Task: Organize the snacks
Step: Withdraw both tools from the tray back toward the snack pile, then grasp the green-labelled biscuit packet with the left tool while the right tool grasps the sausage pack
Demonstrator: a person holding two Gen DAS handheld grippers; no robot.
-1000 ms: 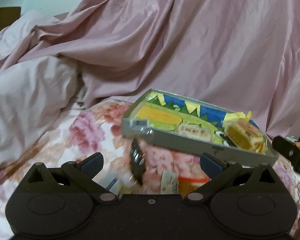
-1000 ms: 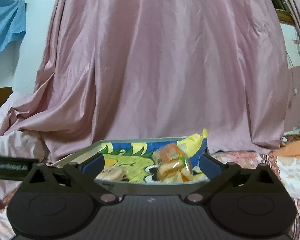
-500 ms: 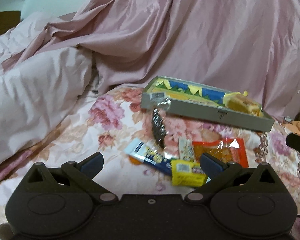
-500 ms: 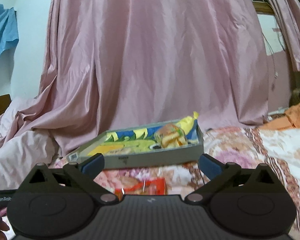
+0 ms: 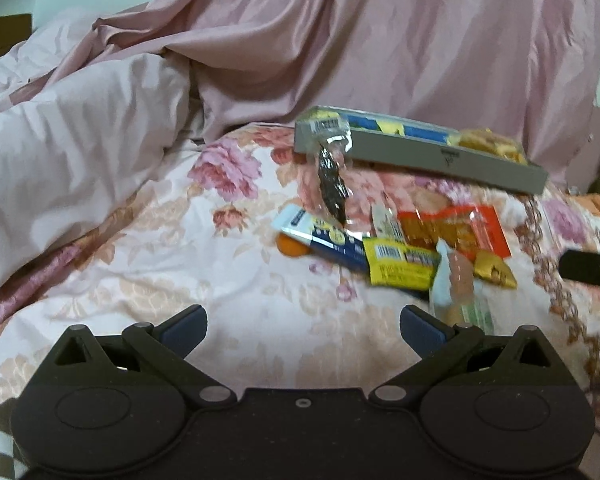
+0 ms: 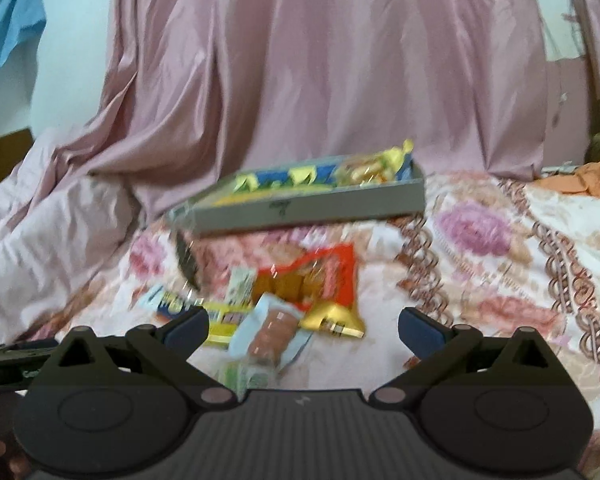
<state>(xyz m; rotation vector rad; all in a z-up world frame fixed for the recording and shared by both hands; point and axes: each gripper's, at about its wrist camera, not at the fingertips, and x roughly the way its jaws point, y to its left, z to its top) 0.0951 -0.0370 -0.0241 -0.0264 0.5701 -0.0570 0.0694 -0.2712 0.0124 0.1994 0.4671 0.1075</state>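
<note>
A shallow grey cardboard tray with a blue, yellow and green printed floor [image 5: 452,157] lies at the far side of a floral pink-and-white bedspread [image 5: 204,264], in front of a draped pink satin sheet [image 5: 400,36]. A clear-wrapped yellow pastry [image 5: 488,145] sits in the tray's right end, and a clear packet of dark dried snack [image 5: 332,178] leans against its left corner and hangs down onto the bedspread. Nearer than the tray, loose snacks lie in an overlapping heap: a red and orange cracker packet [image 5: 456,229], a yellow rectangular packet [image 5: 400,267], a blue and white wrapper [image 5: 320,236] with a small orange round thing [image 5: 291,247] under its edge, a gold foil packet [image 5: 494,270] and a pale blue packet showing a pink sausage-like snack [image 6: 274,330]. The left gripper [image 5: 303,326] hovers over bare bedspread to the left and near side of the heap, its blue-padded fingers spread wide and empty. The right gripper [image 6: 303,326] hangs above the heap's near edge, fingers likewise spread apart with nothing between them; its view is blurred. A crumpled pale pink quilt [image 5: 60,148] lies at the left.
</note>
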